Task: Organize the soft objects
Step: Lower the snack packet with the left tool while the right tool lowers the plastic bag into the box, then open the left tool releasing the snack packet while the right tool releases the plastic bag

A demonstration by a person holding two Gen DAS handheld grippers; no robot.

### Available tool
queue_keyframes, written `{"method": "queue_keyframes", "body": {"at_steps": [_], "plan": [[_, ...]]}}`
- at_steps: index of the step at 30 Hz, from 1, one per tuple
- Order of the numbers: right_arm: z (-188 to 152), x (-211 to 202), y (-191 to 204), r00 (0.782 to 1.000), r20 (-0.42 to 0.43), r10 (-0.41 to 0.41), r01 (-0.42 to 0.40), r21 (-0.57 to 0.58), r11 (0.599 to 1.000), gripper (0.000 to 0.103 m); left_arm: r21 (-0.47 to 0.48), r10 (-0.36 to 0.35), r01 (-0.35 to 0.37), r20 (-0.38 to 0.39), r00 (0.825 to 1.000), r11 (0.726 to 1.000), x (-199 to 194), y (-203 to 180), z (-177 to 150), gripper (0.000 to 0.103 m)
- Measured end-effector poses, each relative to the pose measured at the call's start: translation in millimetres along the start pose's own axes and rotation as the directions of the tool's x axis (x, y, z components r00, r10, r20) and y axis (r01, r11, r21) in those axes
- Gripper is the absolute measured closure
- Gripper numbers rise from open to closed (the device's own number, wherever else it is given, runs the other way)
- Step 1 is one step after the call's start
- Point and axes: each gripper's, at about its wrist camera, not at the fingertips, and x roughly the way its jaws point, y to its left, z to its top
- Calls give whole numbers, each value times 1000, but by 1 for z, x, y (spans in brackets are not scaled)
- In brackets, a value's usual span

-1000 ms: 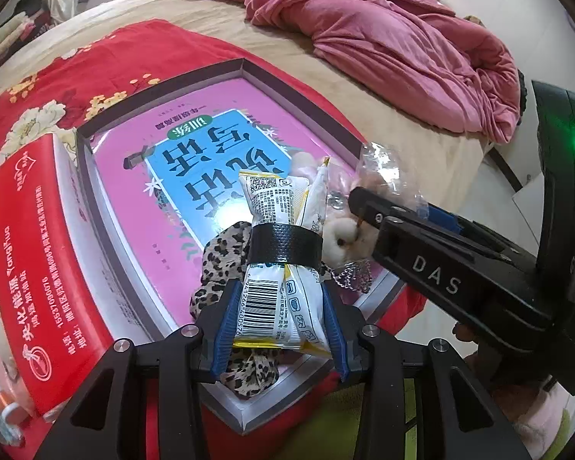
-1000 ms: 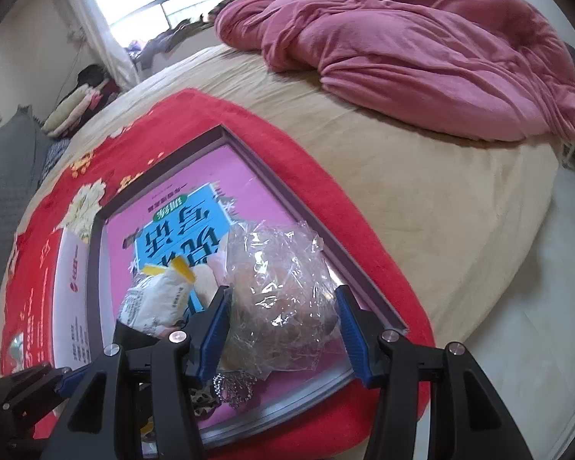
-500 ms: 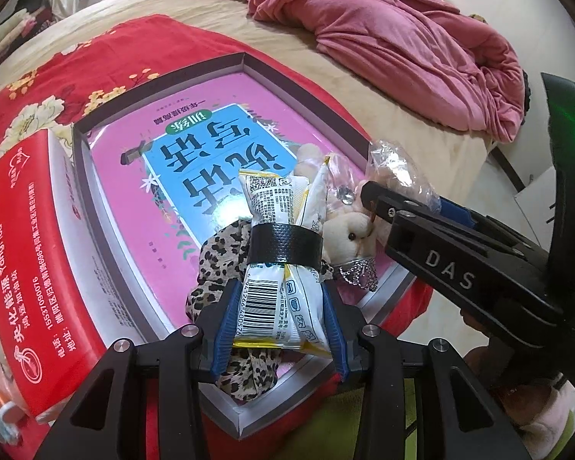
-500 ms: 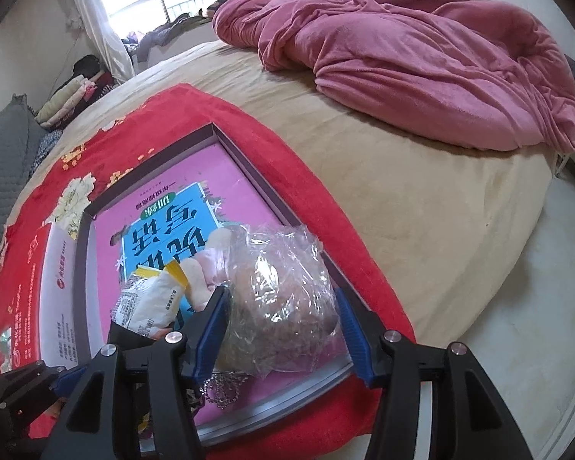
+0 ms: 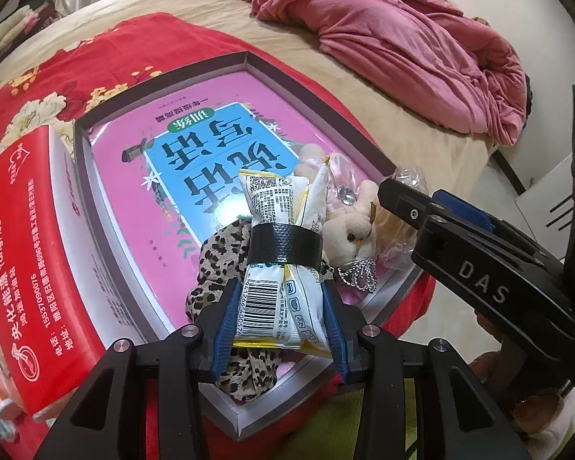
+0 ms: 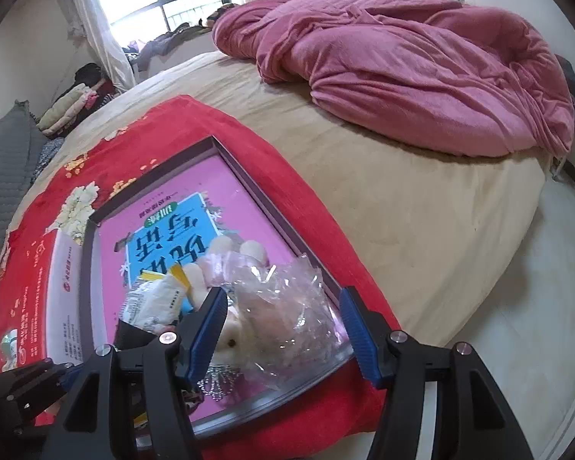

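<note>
The bed [image 6: 421,207] carries a red floral cloth [image 5: 107,46], and on the cloth lies a shallow grey-rimmed box [image 5: 211,63] lined with a pink book cover, its near corner reaching toward the bed's edge. All the soft things crowd that near corner of the box.

The plush toy in a clear wrapper [image 6: 287,314] lies there between the pads of the right gripper [image 6: 281,326], whose jaws are opening; the pads no longer appear to press on the crinkled film. If the gripper is lifted away at a slant, a finger could snag the loose film and drag the toy over the low rim onto the cloth, or off the bed.

The left gripper [image 5: 278,326] is partly closed on the taped snack packets [image 5: 283,253], which rest over the leopard-print fabric [image 5: 218,253] at the same corner. The packets are slick and gripped only near their end, so they could slip out or tip against the toy. The toy's bead chain [image 5: 358,274] could catch on either tool.
</note>
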Motion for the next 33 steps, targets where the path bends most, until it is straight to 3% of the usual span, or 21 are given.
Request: {"method": "queue_keyframes", "body": {"at_steps": [22, 29, 33], "plan": [[5, -23, -7, 999, 43, -11, 10, 22, 1000, 41, 3, 1, -1, 10, 1000, 1000, -5, -1, 0, 58], [5, -27, -10, 999, 52, -5, 2, 51, 999, 40, 13, 11, -11, 35, 999, 1000, -13, -2, 1, 48], [6, -31, -9, 998, 59, 0, -2, 49, 999, 40, 4, 12, -12, 44, 999, 1000, -17, 2, 2, 47]]}}
